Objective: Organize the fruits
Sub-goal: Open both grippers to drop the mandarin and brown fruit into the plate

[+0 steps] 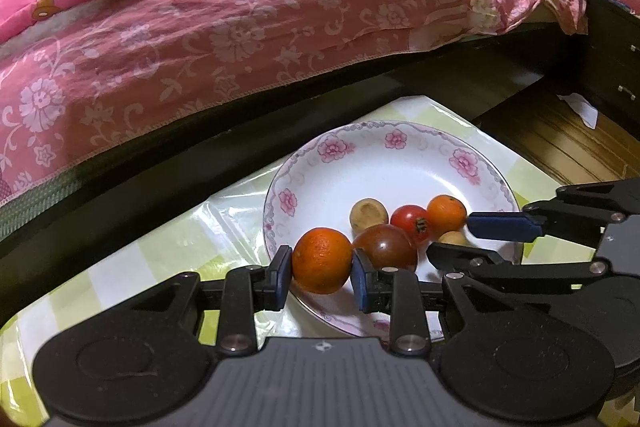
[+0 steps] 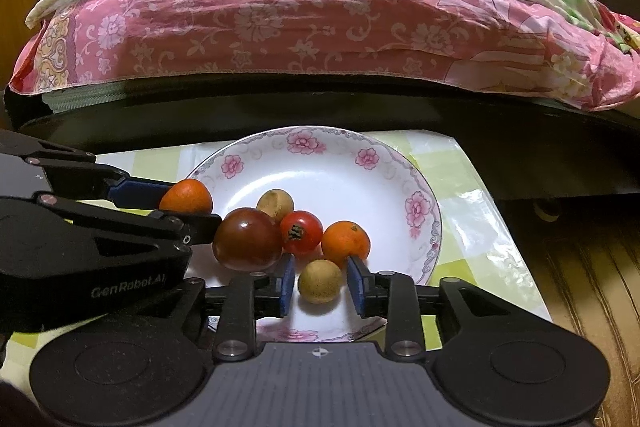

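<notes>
A white floral plate (image 1: pixel 396 131) (image 2: pixel 304 135) holds a dark tomato (image 1: pixel 386 245) (image 2: pixel 247 239), a red tomato (image 1: pixel 410 223) (image 2: pixel 301 231), a small orange (image 1: pixel 446 213) (image 2: pixel 346 243) and a tan round fruit (image 1: pixel 369 213) (image 2: pixel 275 205). My left gripper (image 1: pixel 322 271) (image 2: pixel 195 203) is shut on a bigger orange (image 1: pixel 320 259) (image 2: pixel 186 197) at the plate's near left rim. My right gripper (image 2: pixel 321 285) (image 1: pixel 450 237) stands open. A second tan fruit (image 2: pixel 320 281) (image 1: pixel 452 238) rests on the plate between its blue pads (image 2: pixel 287 283), with thin gaps on both sides.
The plate sits on a table with a glossy green-checked cloth (image 1: pixel 168 239) (image 2: pixel 472 211). Right behind it runs a dark bed frame (image 1: pixel 200 163) under a pink flowered bedcover (image 2: pixel 304 27). Wooden floor (image 1: pixel 568 139) and a dark cabinet (image 1: pixel 616 59) lie to the right.
</notes>
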`<state>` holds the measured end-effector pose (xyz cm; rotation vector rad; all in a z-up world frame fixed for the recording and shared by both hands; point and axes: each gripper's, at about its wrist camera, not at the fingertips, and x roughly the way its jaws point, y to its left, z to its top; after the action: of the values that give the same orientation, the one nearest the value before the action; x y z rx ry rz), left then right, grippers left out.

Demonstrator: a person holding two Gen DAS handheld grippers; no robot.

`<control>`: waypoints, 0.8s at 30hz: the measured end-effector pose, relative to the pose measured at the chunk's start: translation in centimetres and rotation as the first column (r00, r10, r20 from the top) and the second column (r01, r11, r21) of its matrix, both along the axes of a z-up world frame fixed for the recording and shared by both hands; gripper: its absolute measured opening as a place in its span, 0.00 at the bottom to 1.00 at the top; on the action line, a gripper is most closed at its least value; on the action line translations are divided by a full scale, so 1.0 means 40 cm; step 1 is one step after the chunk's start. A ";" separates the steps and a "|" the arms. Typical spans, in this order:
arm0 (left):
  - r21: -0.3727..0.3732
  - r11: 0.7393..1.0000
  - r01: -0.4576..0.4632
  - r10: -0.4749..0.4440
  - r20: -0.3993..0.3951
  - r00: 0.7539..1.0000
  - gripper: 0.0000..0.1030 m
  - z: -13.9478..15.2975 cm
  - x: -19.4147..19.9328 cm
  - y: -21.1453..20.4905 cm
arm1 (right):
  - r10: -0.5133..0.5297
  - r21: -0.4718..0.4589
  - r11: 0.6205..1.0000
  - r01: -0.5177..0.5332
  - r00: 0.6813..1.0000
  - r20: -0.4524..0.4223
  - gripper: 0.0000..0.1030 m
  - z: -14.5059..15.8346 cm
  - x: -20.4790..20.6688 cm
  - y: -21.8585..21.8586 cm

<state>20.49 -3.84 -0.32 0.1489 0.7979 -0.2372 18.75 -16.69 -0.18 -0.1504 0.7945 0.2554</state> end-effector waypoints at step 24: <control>-0.062 0.997 -0.041 0.041 0.003 0.999 0.45 0.030 0.006 0.029 | -0.041 0.046 0.998 0.040 0.999 0.034 0.36 0.026 -0.006 -0.025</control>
<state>20.72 -2.66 0.89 0.0742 0.7874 -0.2225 18.52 -17.68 0.85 -0.0960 0.7556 0.2317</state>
